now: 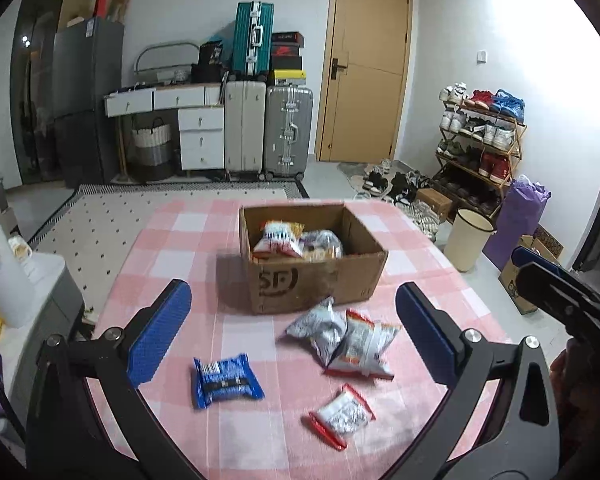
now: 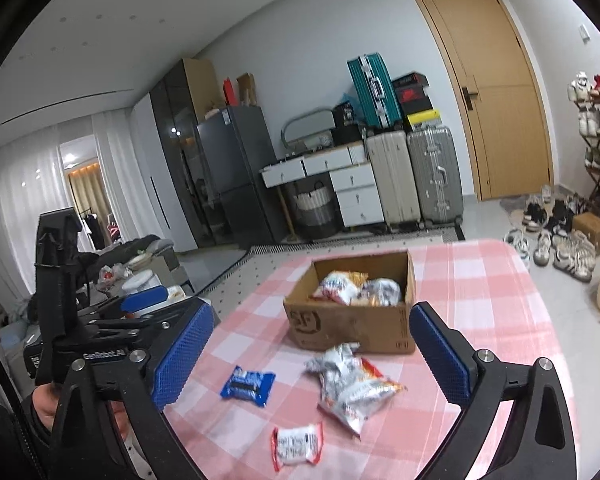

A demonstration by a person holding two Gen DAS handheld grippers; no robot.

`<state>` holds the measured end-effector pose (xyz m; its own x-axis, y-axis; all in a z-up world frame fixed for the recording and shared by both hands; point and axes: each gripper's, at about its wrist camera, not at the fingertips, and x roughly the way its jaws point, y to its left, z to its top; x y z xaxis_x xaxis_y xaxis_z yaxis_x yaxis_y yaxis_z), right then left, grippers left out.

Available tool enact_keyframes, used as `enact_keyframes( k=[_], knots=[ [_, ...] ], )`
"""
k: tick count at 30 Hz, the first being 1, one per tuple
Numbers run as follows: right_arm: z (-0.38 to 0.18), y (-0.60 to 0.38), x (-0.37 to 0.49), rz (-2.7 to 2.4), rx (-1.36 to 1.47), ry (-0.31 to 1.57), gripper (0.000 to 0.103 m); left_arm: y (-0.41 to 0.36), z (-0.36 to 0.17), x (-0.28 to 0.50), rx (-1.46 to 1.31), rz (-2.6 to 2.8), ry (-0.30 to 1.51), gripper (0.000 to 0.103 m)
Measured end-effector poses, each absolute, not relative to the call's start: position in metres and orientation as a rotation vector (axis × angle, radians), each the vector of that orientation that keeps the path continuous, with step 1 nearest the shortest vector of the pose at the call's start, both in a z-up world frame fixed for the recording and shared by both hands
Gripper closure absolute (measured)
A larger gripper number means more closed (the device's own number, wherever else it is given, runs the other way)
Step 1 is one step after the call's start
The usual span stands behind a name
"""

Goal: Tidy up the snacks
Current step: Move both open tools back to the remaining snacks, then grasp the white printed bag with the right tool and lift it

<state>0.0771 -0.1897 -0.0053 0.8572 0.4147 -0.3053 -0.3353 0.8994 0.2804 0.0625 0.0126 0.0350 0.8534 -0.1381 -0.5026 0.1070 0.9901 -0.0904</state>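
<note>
An open cardboard box [image 1: 316,280] [image 2: 352,324] stands on the pink checked tablecloth [image 1: 172,264] with several snack packs inside. In front of it lie a blue pack [image 1: 226,380] [image 2: 248,388], a silver pack [image 1: 320,326] overlapped by a red-and-silver one [image 1: 364,346], and a small red-edged pack [image 1: 342,414] [image 2: 298,446]. My left gripper [image 1: 292,332] is open above the loose packs, nothing between its blue pads. My right gripper [image 2: 312,356] is open too, over the same packs and holding nothing. It also shows at the right edge of the left wrist view, and the left gripper at the left of the right wrist view.
A white kettle [image 1: 2,276] sits on a grey cabinet left of the table. A cream bin [image 1: 468,238] and a purple bag [image 1: 518,220] stand on the floor to the right. Suitcases [image 1: 288,132], drawers, a fridge and a shoe rack [image 1: 480,140] line the far wall.
</note>
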Motion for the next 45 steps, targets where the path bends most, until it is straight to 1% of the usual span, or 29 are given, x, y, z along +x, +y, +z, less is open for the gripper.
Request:
enact_keyframes(
  k=[16,28,42,44,45],
  knots=[
    [-0.078,-0.177,0.114,0.405,0.264,0.543,0.003,0.046,-0.045,0.082,-0.148,-0.091,0.666,0.001],
    [-0.14,-0.173,0.168,0.381,0.314,0.702,0.003,0.06,-0.103,0.115,-0.171,-0.065,0.76,0.001],
    [-0.182,-0.173,0.22,0.372,0.37,0.822,0.004,0.067,-0.139,0.144,-0.197,-0.065,0.836,0.001],
    [-0.186,-0.173,0.226,0.376,0.376,0.838,0.006,0.067,-0.143,0.147,-0.2,-0.065,0.843,0.001],
    [-0.188,-0.172,0.228,0.378,0.377,0.847,0.01,0.068,-0.144,0.148,-0.201,-0.065,0.846,0.001]
  ],
)
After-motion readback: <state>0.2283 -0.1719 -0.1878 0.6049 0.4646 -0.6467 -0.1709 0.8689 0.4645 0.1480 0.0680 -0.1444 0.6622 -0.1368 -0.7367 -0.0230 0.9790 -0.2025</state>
